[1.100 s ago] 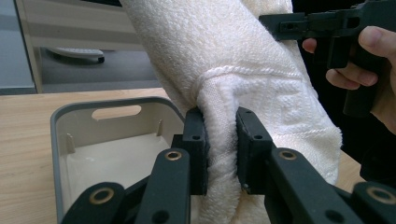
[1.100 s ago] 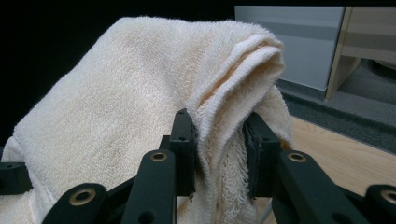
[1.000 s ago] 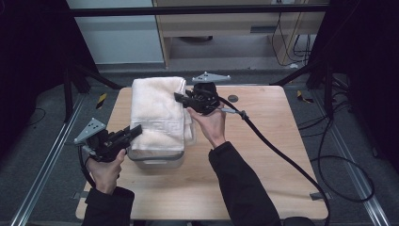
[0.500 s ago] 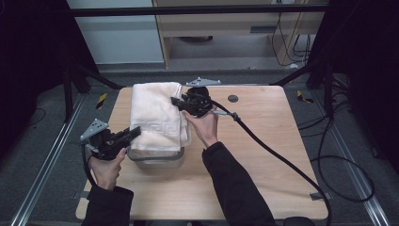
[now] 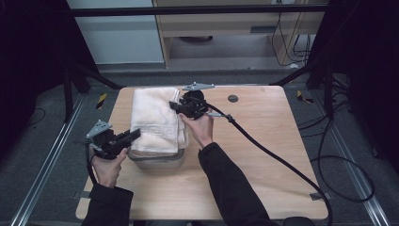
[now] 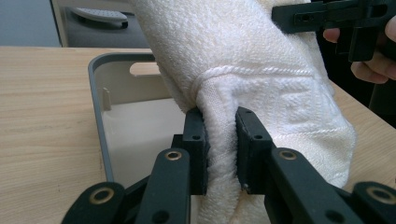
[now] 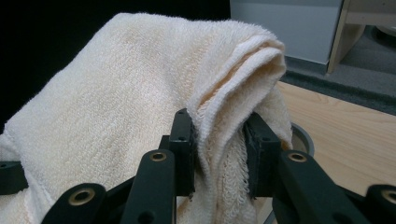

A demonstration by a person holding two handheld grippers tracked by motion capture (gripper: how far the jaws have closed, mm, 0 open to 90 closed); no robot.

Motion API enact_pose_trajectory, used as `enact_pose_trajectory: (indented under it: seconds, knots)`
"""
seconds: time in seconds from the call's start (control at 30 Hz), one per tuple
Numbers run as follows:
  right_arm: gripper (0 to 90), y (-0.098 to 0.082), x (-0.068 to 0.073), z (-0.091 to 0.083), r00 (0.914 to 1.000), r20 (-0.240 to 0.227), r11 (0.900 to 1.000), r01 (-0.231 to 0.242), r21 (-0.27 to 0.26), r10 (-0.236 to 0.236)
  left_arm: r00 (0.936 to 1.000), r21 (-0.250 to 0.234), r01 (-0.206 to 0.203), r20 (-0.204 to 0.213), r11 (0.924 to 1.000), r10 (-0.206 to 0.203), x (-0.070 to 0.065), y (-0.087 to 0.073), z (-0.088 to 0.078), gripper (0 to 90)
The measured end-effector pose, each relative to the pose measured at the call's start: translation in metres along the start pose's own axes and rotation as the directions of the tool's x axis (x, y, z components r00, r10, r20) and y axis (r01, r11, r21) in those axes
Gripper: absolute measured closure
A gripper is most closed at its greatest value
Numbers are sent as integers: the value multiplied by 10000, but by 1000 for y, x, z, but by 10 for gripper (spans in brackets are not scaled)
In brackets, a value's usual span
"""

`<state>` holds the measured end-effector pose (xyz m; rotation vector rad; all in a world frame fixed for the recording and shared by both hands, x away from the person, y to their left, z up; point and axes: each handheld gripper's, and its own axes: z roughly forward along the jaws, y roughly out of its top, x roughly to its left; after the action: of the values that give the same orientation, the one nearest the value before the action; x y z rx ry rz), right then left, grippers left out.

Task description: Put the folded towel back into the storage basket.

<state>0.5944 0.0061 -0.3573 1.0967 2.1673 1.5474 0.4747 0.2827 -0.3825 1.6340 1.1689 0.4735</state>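
Over the pale wooden surface point(image 5: 263, 155), a cream towel point(image 5: 155, 120) lies stretched above a grey tub point(image 5: 157, 159) near the 9 o'clock side. Bare wood runs wide toward 3 o'clock and 6 o'clock, while the tub sits close to the surface's 9 o'clock edge. The towel's long axis runs from 12 to 6 o'clock, its near end drooping over the tub's rim. At about 8 o'clock the left tool point(image 5: 133, 135) comes in level, hand low off the edge, pinching a fold of the towel's side. At 12 o'clock the right tool point(image 5: 175, 107) points toward 9 o'clock, forearm slanting up from 6 o'clock, clamped on the towel's far corner fold.
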Motion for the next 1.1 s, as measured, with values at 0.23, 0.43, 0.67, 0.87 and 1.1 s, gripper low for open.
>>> enact_pose_trajectory:
  seconds: [0.23, 0.43, 0.67, 0.87, 1.1]
  knots:
    - [686, -9, -2, 11, 9999, 120, 9998, 60, 186, -62, 9997, 380, 70, -224, 9993, -62, 7, -7, 8, 754]
    - [686, -16, -3, 21, 9999, 110, 9993, -85, 361, 81, 9994, 617, 160, -332, 9980, -139, 12, -10, 11, 754]
    - [686, -21, -4, 27, 9999, 136, 9985, -84, 534, 77, 9988, 886, 162, -467, 9959, -121, 16, -15, 16, 754]
    - [685, -28, -4, 36, 9998, 175, 9971, -128, 753, 115, 9973, 1226, 121, -728, 9924, -32, 19, -19, 21, 754]
    - [682, -37, -4, 44, 9994, 346, 9946, -60, 1039, 24, 9947, 1537, 9, -1022, 9881, 150, 20, -25, 27, 754]
